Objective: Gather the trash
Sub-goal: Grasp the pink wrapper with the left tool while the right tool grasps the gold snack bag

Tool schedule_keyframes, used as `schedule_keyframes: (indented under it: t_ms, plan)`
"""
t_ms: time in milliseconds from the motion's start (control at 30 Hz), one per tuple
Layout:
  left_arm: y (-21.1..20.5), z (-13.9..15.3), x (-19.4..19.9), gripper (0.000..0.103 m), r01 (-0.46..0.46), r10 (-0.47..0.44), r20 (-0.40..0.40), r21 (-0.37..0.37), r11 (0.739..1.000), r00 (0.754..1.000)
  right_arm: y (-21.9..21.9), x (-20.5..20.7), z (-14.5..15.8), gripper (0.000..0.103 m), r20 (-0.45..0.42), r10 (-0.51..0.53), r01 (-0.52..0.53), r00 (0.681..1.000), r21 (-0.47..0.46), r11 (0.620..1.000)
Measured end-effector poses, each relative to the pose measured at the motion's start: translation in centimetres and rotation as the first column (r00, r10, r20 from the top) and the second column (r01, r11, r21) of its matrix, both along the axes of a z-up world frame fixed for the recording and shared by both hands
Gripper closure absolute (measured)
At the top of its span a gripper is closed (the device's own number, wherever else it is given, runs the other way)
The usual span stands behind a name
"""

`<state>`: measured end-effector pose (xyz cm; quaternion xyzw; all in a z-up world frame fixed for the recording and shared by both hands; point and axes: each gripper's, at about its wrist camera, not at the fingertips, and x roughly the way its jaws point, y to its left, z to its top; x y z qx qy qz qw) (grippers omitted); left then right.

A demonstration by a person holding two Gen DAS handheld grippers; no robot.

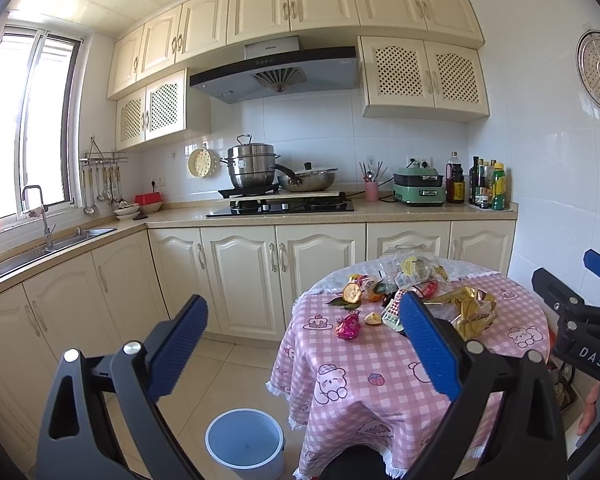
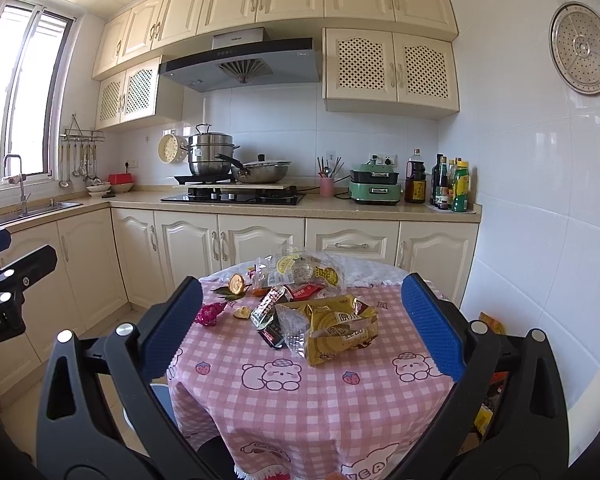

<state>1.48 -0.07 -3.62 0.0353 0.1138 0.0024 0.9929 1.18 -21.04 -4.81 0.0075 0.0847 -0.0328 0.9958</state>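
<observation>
Trash lies heaped toward the far side of the round table [image 2: 300, 400] with its pink checked cloth, likely left from snacking. A white bin [image 1: 244, 444] stands on the floor just beside the table, handy for drops. The gold wrapper [image 2: 340, 328] sits nearest, the magenta wrapper [image 2: 210, 314] apart. Left gripper [image 1: 304, 344] and right gripper [image 2: 300, 328] both gape wide, empty, hanging short of the table.

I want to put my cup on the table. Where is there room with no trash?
The near half of the pink checked tablecloth is bare, between the gold wrapper and the table's front edge. The right side past the gold wrapper is free too. The back is crowded with wrappers and the orange peel.
</observation>
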Motion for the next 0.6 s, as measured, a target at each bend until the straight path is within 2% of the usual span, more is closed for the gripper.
schedule_keyframes:
  t_ms: [300,600]
  plan:
    - [0.5,-0.6,2.2,0.009,-0.031,0.032,-0.057,0.012,0.999,0.998,-1.4,1.6,-0.9,0.005,-0.052,-0.04,0.04,0.998,0.011,0.999]
    - [0.4,-3.2,6.8,0.009,-0.002,0.003,-0.179,0.008,1.0,0.984,-3.7,4.9,-4.0,0.005,-0.181,-0.047,0.059,0.982,0.062,0.996]
